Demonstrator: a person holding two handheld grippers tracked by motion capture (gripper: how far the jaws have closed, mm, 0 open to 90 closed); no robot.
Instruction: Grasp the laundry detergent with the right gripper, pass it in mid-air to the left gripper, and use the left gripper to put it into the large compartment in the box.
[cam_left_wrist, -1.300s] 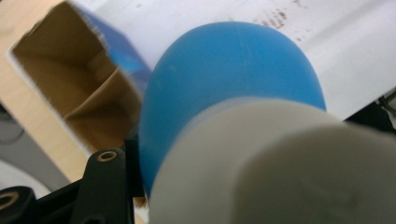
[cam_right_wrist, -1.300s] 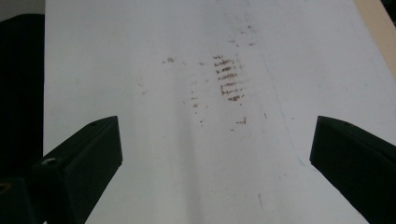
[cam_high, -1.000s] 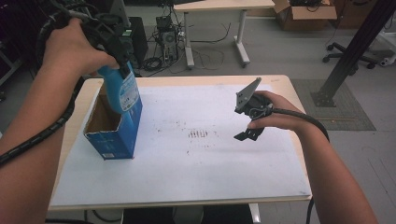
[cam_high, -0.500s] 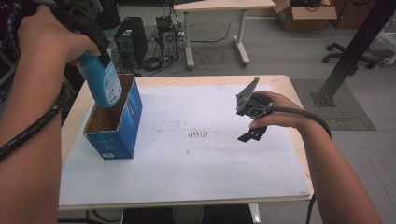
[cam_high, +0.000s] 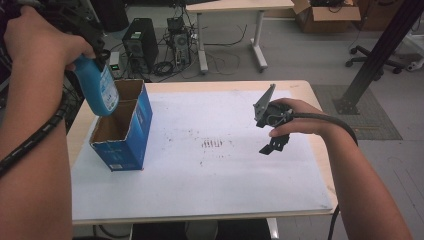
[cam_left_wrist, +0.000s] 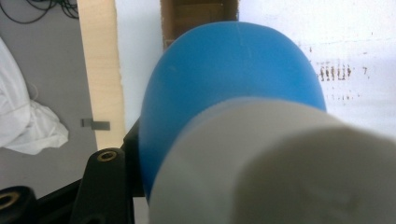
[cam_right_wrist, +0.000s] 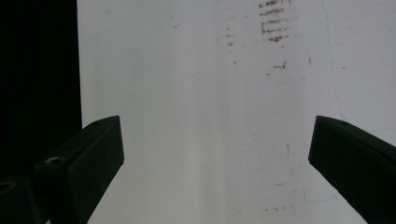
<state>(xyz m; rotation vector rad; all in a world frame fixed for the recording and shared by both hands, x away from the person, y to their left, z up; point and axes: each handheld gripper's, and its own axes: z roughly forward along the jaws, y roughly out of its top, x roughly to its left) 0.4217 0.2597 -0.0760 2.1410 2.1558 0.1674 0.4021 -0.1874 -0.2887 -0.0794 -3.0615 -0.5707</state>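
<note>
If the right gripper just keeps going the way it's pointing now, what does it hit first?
Most likely the bare white table top. The right gripper has its fingers spread open with nothing between them, pointing down at the sheet near some brown marks; depth is unclear.

This looks like a lab or office workroom: a computer tower (cam_high: 141, 42) stands on the grey floor (cam_high: 300, 55) among tangled cables (cam_high: 220, 50), beside a height-adjustable desk (cam_high: 235, 6), a cardboard box (cam_high: 325, 10), an office chair base (cam_high: 367, 52) and a wooden worktop (cam_high: 310, 100).
</note>
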